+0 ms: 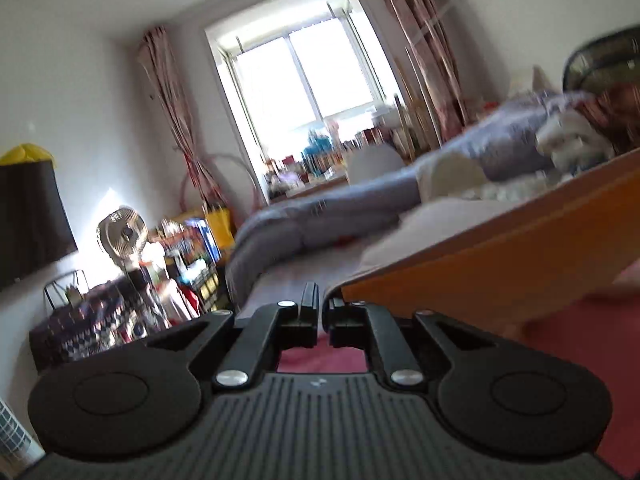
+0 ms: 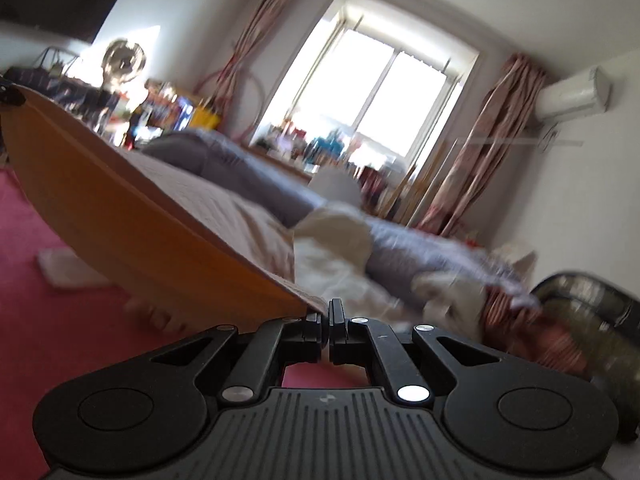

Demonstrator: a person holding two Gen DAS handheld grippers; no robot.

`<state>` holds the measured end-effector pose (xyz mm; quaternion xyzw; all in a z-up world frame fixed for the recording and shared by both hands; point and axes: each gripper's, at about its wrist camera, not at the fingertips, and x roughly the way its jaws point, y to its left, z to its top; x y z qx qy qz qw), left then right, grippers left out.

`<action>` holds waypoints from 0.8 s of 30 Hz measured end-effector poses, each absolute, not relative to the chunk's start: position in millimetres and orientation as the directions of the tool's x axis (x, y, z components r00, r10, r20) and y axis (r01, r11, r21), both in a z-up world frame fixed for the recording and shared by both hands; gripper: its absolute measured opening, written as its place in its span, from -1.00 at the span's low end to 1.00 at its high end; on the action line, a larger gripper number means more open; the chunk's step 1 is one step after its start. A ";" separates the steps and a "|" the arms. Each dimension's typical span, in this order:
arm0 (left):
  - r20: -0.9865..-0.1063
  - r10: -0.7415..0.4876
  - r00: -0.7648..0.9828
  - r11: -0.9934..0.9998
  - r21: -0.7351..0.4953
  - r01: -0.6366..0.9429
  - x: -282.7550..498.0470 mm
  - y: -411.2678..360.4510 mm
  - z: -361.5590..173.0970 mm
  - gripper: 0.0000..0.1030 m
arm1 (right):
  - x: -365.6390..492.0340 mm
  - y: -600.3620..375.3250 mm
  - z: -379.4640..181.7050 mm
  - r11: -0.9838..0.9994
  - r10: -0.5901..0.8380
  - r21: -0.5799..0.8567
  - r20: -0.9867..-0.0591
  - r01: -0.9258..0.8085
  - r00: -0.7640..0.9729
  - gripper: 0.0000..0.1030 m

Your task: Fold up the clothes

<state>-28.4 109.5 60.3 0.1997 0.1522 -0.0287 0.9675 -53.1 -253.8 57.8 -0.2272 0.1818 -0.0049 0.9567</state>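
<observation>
An orange garment [image 1: 500, 256] hangs stretched taut between my two grippers, in front of a bed. My left gripper [image 1: 323, 300] is shut on its left corner, and the cloth runs off to the right. In the right wrist view the same orange garment [image 2: 132, 216] runs off to the left, and my right gripper [image 2: 326, 312] is shut on its right corner. The garment's lower edge hangs above the red floor [image 2: 48, 320]. Both views are blurred.
A bed [image 1: 312, 268] lies ahead with a grey duvet [image 2: 256, 176] and pale clothes [image 2: 344, 240] heaped on it. A bright window [image 1: 304, 80] is at the back. A fan [image 1: 122, 236] and cluttered shelves [image 1: 192, 248] stand at the left wall. A dark chair [image 2: 592, 300] is at the right.
</observation>
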 end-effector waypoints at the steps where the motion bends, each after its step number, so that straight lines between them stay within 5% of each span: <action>1: -0.386 0.007 0.923 0.909 0.387 0.154 -35.7 109.1 30.2 -0.85 | -61.5 -251.1 27.5 0.898 -0.086 -0.424 -0.427 -0.116 0.900 -0.92; 3: -0.524 0.014 0.851 0.898 0.380 0.220 -52.8 107.7 -22.3 -0.85 | -80.3 -240.5 -22.5 0.888 -0.085 -0.424 -0.534 -0.179 0.841 -0.92; 6: -0.623 0.035 0.782 0.879 0.392 0.273 -78.0 103.7 -66.3 -0.86 | -117.7 -219.3 -70.2 0.885 -0.094 -0.409 -0.628 -0.225 0.773 -0.93; 17: -0.600 0.092 0.795 0.903 0.387 0.187 -87.1 131.3 -39.5 -0.85 | -132.9 -258.1 -45.2 0.930 -0.111 -0.343 -0.610 -0.136 0.784 -0.90; 19: -0.606 0.043 0.794 0.909 0.354 0.221 -90.8 132.5 -38.3 -0.81 | -133.0 -250.2 -48.4 0.934 -0.068 -0.318 -0.609 -0.164 0.790 -0.82; 20: -0.607 0.007 0.794 0.910 0.333 0.247 -94.4 130.9 -36.8 -0.57 | -133.0 -246.6 -49.8 0.937 -0.048 -0.303 -0.608 -0.175 0.793 -0.76; 22: -0.607 -0.044 0.793 0.915 0.294 0.276 -98.9 127.4 -32.4 -0.22 | -131.6 -247.4 -47.3 0.972 -0.020 -0.200 -0.603 -0.126 0.797 -0.15; 24: -0.593 -0.049 0.803 0.928 0.270 0.257 -98.9 125.1 -28.6 -0.16 | -125.4 -261.5 -44.7 0.999 0.019 -0.024 -0.606 -0.042 0.795 -0.04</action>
